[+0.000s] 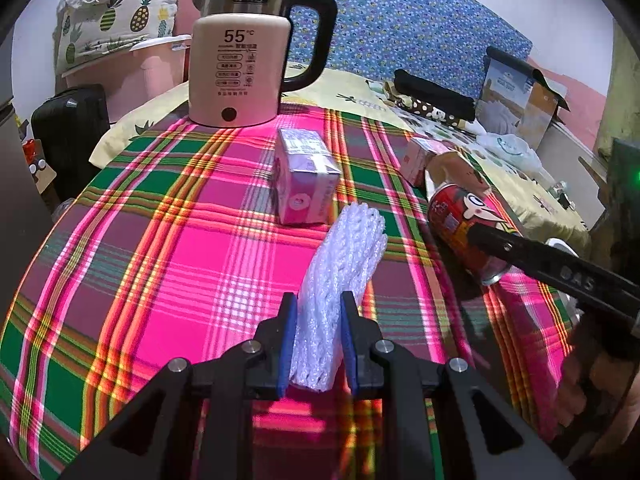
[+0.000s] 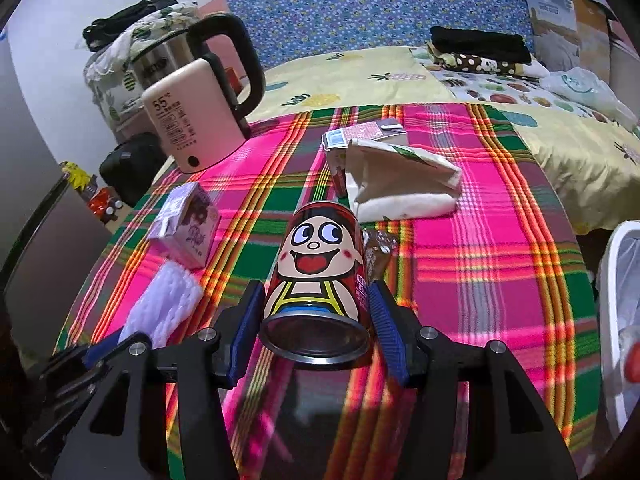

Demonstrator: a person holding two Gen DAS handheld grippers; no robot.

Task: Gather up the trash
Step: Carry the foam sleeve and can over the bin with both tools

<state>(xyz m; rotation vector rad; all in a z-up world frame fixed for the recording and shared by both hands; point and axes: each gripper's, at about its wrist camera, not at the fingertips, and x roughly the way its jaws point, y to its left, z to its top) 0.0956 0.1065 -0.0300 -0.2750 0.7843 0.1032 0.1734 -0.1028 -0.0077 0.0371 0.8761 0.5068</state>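
Note:
A white foam net sleeve [image 1: 352, 240] lies along the plaid tablecloth [image 1: 180, 260], and my left gripper [image 1: 319, 300] is shut on its near end, the blue pads pressing both sides. A red can with a cartoon face [image 2: 316, 256] lies on its side, base toward the camera, between the blue pads of my right gripper [image 2: 317, 288], which touch it on both sides. The left wrist view shows the same can [image 1: 460, 220] at the right, with one black right finger [image 1: 540, 260] across it. The net [image 2: 164, 304] shows left of the can.
A cream electric kettle [image 1: 236, 64] stands at the table's far side. A purple drink carton [image 1: 304, 176] sits mid-table, and another carton [image 2: 360, 136] lies behind a crumpled white paper bag [image 2: 400, 184]. A white lined bin [image 2: 616, 280] stands off the right edge. A bed lies beyond.

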